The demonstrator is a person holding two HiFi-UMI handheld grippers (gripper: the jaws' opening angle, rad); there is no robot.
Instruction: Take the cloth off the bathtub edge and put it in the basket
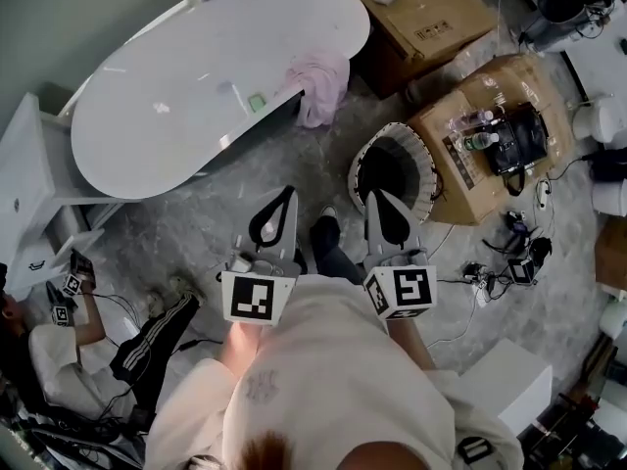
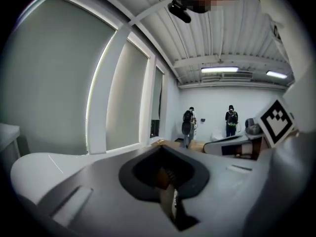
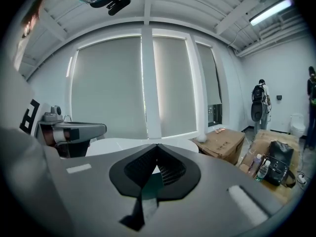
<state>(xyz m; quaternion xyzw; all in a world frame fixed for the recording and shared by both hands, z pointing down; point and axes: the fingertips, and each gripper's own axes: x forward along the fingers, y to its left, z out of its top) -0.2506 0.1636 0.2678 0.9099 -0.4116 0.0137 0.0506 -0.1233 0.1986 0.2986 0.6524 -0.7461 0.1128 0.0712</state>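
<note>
A pink cloth (image 1: 321,84) hangs over the near edge of the white bathtub (image 1: 176,106) at the upper left of the head view. To its lower right, a round basket (image 1: 364,169) with a white ribbed rim and a dark inside stands on the floor. My left gripper (image 1: 289,192) (image 2: 161,148) is shut and empty, pointing at the floor below the tub. My right gripper (image 1: 375,196) (image 3: 157,145) is also shut with nothing in it, its tips at the basket's near rim. Both grippers are well short of the cloth. The tub's white rim (image 3: 133,143) shows beyond the right jaws.
Cardboard boxes (image 1: 421,18) (image 1: 485,130) stand right of the tub and basket, one carrying a black bag and bottles. A person (image 1: 69,346) sits on the floor at the lower left. Cables (image 1: 505,262) and a white box (image 1: 514,380) lie to the right. Two people (image 2: 187,125) stand far off.
</note>
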